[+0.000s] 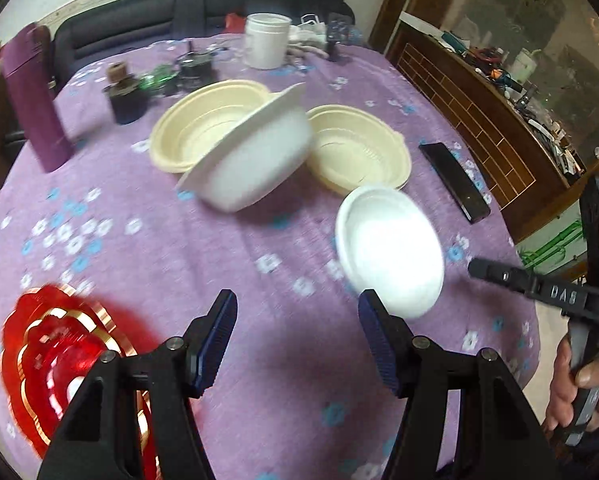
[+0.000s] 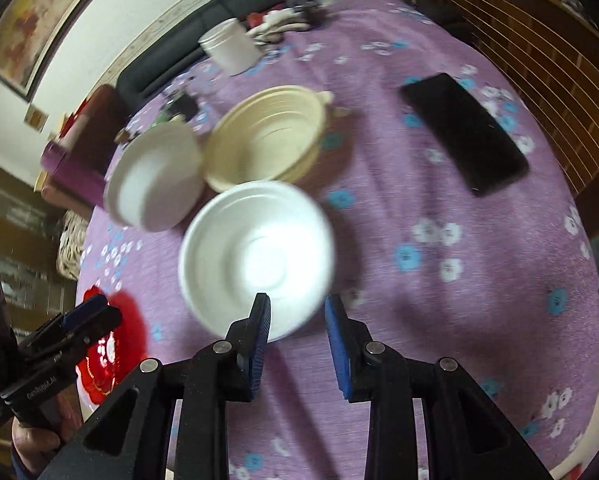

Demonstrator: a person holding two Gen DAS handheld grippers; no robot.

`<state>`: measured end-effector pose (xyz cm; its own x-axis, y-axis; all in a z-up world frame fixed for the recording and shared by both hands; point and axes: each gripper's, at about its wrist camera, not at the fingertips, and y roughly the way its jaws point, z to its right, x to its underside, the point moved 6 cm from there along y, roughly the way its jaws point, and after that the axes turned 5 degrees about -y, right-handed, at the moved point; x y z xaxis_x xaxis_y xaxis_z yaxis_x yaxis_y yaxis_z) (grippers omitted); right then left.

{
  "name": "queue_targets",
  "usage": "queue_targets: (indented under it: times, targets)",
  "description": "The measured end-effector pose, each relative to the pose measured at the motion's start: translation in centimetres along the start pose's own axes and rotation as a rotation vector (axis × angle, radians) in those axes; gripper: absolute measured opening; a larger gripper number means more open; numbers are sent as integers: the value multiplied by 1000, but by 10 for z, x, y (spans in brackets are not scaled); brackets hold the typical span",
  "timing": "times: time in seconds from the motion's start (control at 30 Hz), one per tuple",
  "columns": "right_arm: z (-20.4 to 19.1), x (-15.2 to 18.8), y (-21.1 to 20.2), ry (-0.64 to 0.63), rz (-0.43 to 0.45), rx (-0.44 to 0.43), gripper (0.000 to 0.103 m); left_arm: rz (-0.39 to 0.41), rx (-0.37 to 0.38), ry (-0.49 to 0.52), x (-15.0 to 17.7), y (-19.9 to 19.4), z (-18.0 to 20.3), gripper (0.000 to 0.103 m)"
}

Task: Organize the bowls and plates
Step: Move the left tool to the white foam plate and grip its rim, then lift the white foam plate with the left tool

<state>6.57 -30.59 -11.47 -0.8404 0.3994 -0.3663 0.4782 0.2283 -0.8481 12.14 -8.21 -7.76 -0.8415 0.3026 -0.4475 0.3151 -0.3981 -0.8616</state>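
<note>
Two cream bowls sit on the purple flowered tablecloth, one at the left (image 1: 203,124) and one at the right (image 1: 359,148) (image 2: 267,136). A white bowl (image 1: 255,156) (image 2: 155,176) leans tilted against the left cream bowl. A second white bowl (image 1: 387,248) (image 2: 255,256) lies tilted and blurred nearer me. A red and gold plate (image 1: 55,360) (image 2: 107,340) lies at the near left. My left gripper (image 1: 297,340) is open and empty above the cloth. My right gripper (image 2: 297,336) is open just in front of the near white bowl, touching nothing.
A black phone (image 1: 455,180) (image 2: 463,132) lies at the right. A purple box (image 1: 31,96), dark jars (image 1: 123,92) and a white tub (image 1: 267,40) (image 2: 229,46) stand at the back. A wooden cabinet (image 1: 479,120) borders the table's right side.
</note>
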Motion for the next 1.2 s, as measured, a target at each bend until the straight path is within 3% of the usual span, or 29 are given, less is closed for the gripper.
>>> queue_targets:
  times: [0.37, 0.47, 0.5, 0.53, 0.57, 0.77, 1.07, 1.2]
  targets:
    - [21, -9, 37, -13, -55, -8, 30, -35, -49, 52, -19, 58, 23, 61]
    - [18, -10, 51, -26, -74, -19, 30, -46, -39, 71, -17, 71, 26, 36]
    - [15, -9, 53, -34, -78, -25, 25, -55, -35, 75, -15, 74, 26, 21]
    - [11, -9, 53, -42, -76, -36, 19, -64, -26, 81, -12, 75, 28, 18]
    - [4, -7, 52, -69, -78, -38, 12, -61, -27, 88, -10, 74, 29, 17]
    - [-24, 4, 35, -147, -92, -53, 13, -50, -51, 75, 8, 47, 17, 17]
    - [-77, 49, 39, -262, -267, -186, 15, -99, -74, -19, 55, 0, -24, 25]
    - [-83, 53, 47, -296, -265, -133, 15, -112, -68, -52, 63, 3, -37, 30]
